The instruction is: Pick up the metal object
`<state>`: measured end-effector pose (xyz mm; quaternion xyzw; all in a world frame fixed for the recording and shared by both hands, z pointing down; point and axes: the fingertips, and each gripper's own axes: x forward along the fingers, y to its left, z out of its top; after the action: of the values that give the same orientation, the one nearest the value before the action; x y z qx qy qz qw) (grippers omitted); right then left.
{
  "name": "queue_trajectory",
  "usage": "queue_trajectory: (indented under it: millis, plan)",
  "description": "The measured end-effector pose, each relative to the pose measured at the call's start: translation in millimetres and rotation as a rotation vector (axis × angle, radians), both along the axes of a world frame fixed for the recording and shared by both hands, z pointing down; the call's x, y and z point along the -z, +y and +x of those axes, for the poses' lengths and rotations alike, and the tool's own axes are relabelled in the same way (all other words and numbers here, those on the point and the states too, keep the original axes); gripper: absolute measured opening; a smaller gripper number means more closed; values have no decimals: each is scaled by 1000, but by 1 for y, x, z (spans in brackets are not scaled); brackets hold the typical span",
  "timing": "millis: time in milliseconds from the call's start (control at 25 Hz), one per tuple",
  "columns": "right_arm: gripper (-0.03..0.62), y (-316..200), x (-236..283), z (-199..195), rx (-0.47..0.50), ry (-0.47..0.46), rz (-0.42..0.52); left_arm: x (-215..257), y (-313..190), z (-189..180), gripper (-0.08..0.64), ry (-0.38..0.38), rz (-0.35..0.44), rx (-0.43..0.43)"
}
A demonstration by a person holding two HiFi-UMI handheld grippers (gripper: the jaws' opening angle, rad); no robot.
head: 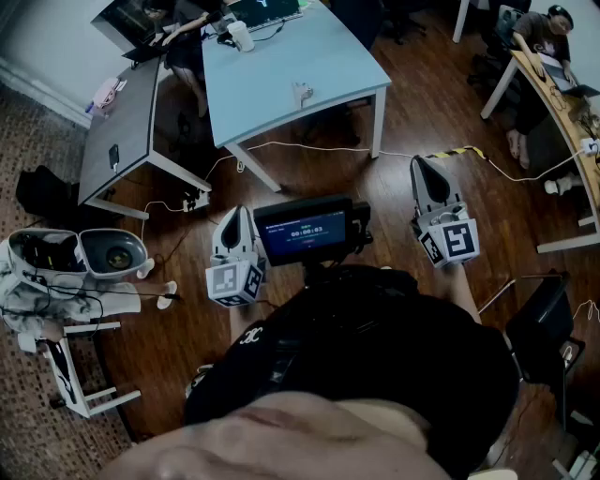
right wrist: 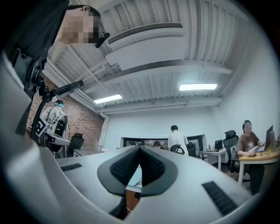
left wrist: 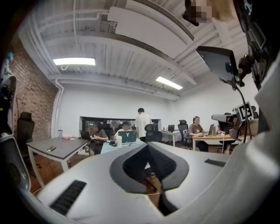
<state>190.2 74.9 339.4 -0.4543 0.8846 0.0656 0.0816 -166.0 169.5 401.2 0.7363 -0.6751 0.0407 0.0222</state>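
- Both grippers are up in front of the person, hanging over the dark wooden floor point(head: 389, 202), and there's nothing in either one.
- The white left gripper point(head: 236, 214) has its marker cube at the base. In the left gripper view that gripper point(left wrist: 147, 148) has its jaws closed tip to tip, with only the room showing past them.
- It's the same story for the white right gripper point(head: 420, 165). In the right gripper view it point(right wrist: 140, 150) has its jaws pressed together and empty.
- Between the two grippers sits a small black screen with a blue display point(head: 305, 230), mounted in front of the person's chest.
- Now the task's thing: a small shiny metal object point(head: 302, 93) rests on the light-blue rectangular counter point(head: 337, 56). It is near the counter's front edge, ahead of the grippers and well apart from both.
- At the far end of that counter there's a white cup point(head: 241, 36) and an open laptop point(head: 265, 11).
- To the left is a dark grey counter point(head: 127, 127) carrying a small dark phone point(head: 113, 155) and a pink item point(head: 107, 94).
- At the far left, a white frame stand point(head: 84, 398) is loaded with pale rounded gear and black cables.
- At the top right, a seated person point(head: 542, 37) works at a curved wooden desk.
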Motion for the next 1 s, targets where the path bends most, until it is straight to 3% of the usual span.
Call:
queue_trajectory:
  millis: [280, 600, 840, 1000]
  plan:
    - [-15, -5, 5, -52, -27, -1, 43, 21, -14, -57, 12, 1, 78, -23]
    - [-15, 13, -1, -68, -52, 20, 27, 26, 1, -82, 12, 13, 97, -15]
    - [-14, -77, -25, -112, -11, 20, 12, -10, -74, -125, 12, 15, 47, 24]
    - [-14, -143, -39, -119, 1, 5, -3, -19, -127, -135, 12, -3, 25, 54]
